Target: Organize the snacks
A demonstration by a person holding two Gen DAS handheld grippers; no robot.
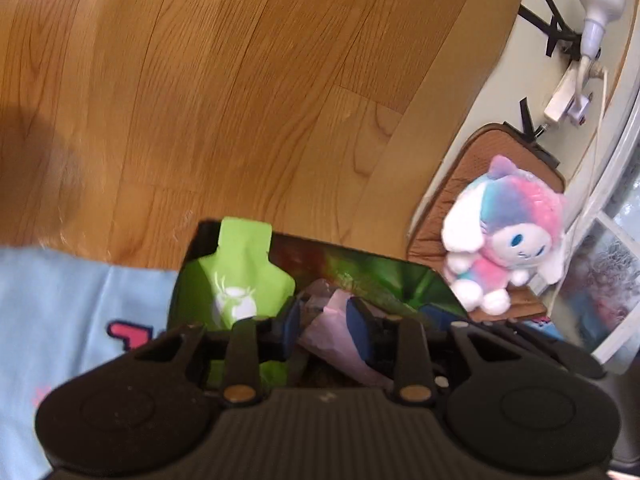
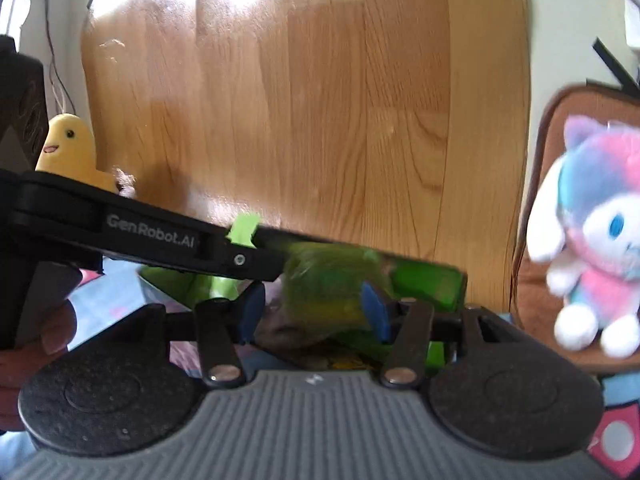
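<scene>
- Ribbed grey plastic and two round, grainy black housings are filling the bottom of both wrist views, with black linkage bars and brass-coloured pins running forward to blue-padded fingers.
- Left gripper [image 1: 326, 318] is reaching into a black box [image 1: 434, 276] with glossy walls that are reflecting green and red; its fingers are sitting close together with a pale lilac packet [image 1: 336, 338] between them, seemingly pinched, though blur is softening the contact.
- Just left of those fingers, a lime-green pouch [image 1: 236, 276] with a notched, shouldered top and a white round emblem is standing upright inside the box; the emblem's detail is too blurred to read.
- Right gripper [image 2: 314, 312] is hovering over the same box, its fingers standing apart on either side of a blurred, crinkly green-and-yellow packet [image 2: 324, 292]; whether the pads are touching it cannot be told.
- Crossing the right wrist view from the left, the other gripper's black body is showing white lettering reading "GenRobot.AI".
- Beneath the box, a light blue cloth [image 1: 60, 304] with a pink printed shape is lying on the wooden floor [image 1: 224, 92], which is showing smooth plank grain.
- On a brown cushion [image 1: 472, 176] to the right, a fluffy pastel plush [image 1: 508, 236] with white ears and a blue eye is sitting upright.
- At far left, a yellow plush chick [image 2: 70, 148] is peeking over the black gripper body.
</scene>
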